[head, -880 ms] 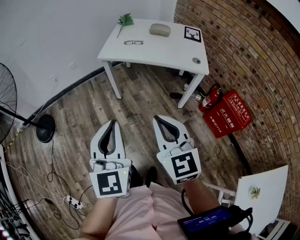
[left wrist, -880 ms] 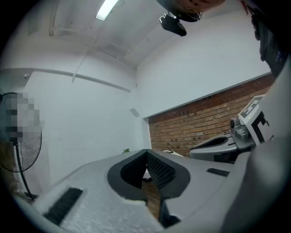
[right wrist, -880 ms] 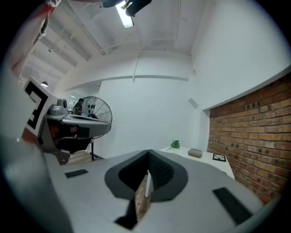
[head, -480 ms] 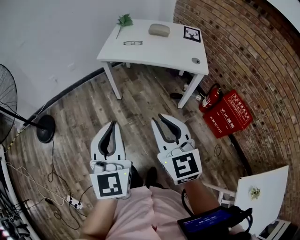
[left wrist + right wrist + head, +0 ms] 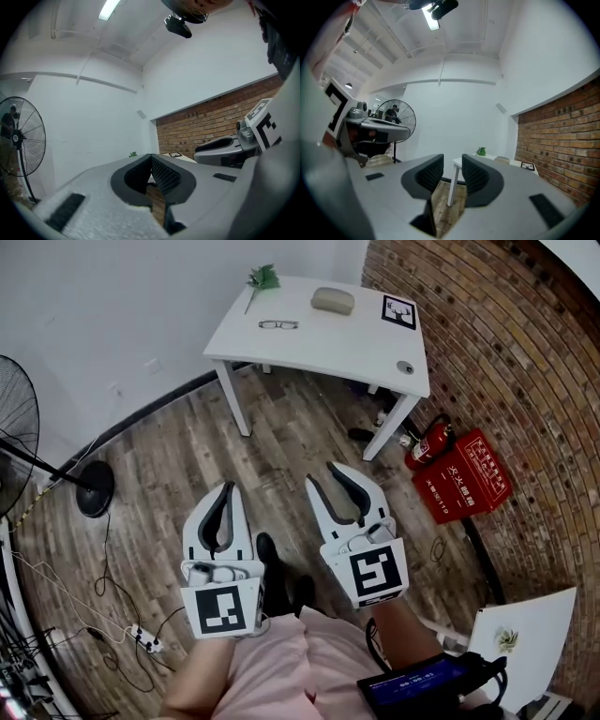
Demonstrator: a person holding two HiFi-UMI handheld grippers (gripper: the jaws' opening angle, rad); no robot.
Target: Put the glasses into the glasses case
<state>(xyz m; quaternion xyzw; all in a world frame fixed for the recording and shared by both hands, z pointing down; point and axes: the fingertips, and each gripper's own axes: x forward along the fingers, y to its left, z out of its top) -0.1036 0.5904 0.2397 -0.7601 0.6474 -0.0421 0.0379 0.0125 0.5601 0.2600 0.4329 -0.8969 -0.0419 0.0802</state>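
The left tool (image 5: 225, 488) is clenched, its dark ribbed pads meeting at the tips with nothing between them, and it is held level above the floor. The right tool (image 5: 328, 474) beside it is released, its two jaws standing apart with only bare floor and a desk leg visible through the gap. Each tool carries a cube with a black and white square marker at its rear, close to the person's pink clothing (image 5: 272, 667). Beneath the tools lies a wooden plank floor (image 5: 187, 456), with dark shoes (image 5: 274, 570) showing between them. Well ahead of both tools stands the white desk (image 5: 328, 345), set in the corner where a plain white wall (image 5: 112, 315) meets a red brick wall (image 5: 525, 352). The glasses (image 5: 278, 324) lie open on the desk's left part, apart from the glasses case (image 5: 333, 300), a closed, rounded grey-beige shell farther back. A green sprig (image 5: 263, 277) sits at the desk's far left corner, a printed marker card (image 5: 398, 312) at its right back, and a small round thing (image 5: 405, 367) near its right front edge. By the brick wall rest a fire extinguisher (image 5: 427, 442) and a red box (image 5: 466, 476). At the left stands a pedestal fan (image 5: 19, 427), with cables and a power strip (image 5: 142, 638) on the floor.
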